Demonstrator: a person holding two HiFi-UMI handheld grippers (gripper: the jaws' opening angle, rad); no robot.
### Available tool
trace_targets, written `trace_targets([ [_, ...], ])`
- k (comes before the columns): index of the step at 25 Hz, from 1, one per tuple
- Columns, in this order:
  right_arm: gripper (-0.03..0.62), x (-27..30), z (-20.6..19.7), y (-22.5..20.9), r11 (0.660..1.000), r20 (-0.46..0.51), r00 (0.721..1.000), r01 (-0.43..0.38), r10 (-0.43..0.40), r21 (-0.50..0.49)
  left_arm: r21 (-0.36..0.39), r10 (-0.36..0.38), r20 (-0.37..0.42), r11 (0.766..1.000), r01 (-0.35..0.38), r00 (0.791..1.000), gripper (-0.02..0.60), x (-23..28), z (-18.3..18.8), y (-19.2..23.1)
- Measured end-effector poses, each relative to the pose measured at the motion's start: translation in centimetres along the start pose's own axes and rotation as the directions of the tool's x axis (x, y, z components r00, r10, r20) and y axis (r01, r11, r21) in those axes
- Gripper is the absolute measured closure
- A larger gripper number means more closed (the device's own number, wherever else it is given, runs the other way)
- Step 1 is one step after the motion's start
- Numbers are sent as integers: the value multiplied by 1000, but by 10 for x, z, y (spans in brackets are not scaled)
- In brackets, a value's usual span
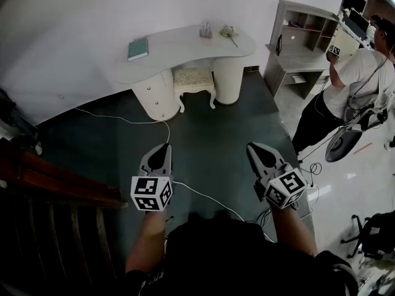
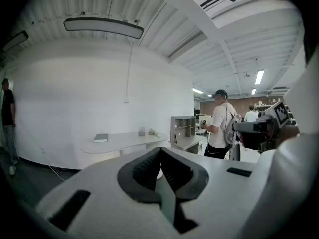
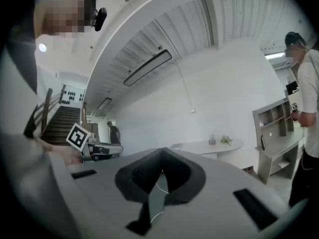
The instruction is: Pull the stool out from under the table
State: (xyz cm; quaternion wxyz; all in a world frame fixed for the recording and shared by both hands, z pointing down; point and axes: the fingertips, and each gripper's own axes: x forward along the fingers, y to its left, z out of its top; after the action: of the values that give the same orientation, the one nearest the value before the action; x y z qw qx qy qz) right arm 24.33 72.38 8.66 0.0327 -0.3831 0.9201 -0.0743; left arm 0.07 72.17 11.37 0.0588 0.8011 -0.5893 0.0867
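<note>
A cream stool (image 1: 194, 79) with a padded seat stands tucked under the curved white table (image 1: 185, 49) against the far wall. Both grippers hang well short of it over the dark floor. My left gripper (image 1: 162, 148) is shut and holds nothing. My right gripper (image 1: 254, 147) is shut and holds nothing too. In the left gripper view the table (image 2: 124, 141) shows far off, the stool hidden behind the jaws. In the right gripper view the table (image 3: 209, 146) is small and distant.
A green book (image 1: 137, 49), a small cup (image 1: 205, 31) and a flower (image 1: 229, 33) lie on the table. A white cable (image 1: 133, 121) runs across the floor. A shelf desk (image 1: 302, 42) and a person (image 1: 345, 91) stand right; wooden stairs (image 1: 49, 196) are left.
</note>
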Motion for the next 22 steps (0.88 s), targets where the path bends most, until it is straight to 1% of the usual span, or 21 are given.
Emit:
trace_targets([
  [7,594,-19,-8,-14,1000,-10,1000,-7,7,12,1,24,-31,1000,-24,999,572,-2,-10,-17],
  [11,594,-28,-16,-23,1000,-20,1000,1,0,30,-9,23,-41,1000,-24,999,572,1,-17,-27],
  [14,594,-31,-19,-31,999,-22,1000,8,-7,46,-18,12,-47,1000,-13,999,572,10,-17,-30],
  [18,592,-28,-15,-41,998,-1,1000,21,-21,62,-18,-12,-43,1000,11,999,572,27,-11,-29],
  [22,592,-15,-17,-49,997,-4,999,33,-32,67,-27,-39,-39,999,38,998,572,50,-10,-21],
])
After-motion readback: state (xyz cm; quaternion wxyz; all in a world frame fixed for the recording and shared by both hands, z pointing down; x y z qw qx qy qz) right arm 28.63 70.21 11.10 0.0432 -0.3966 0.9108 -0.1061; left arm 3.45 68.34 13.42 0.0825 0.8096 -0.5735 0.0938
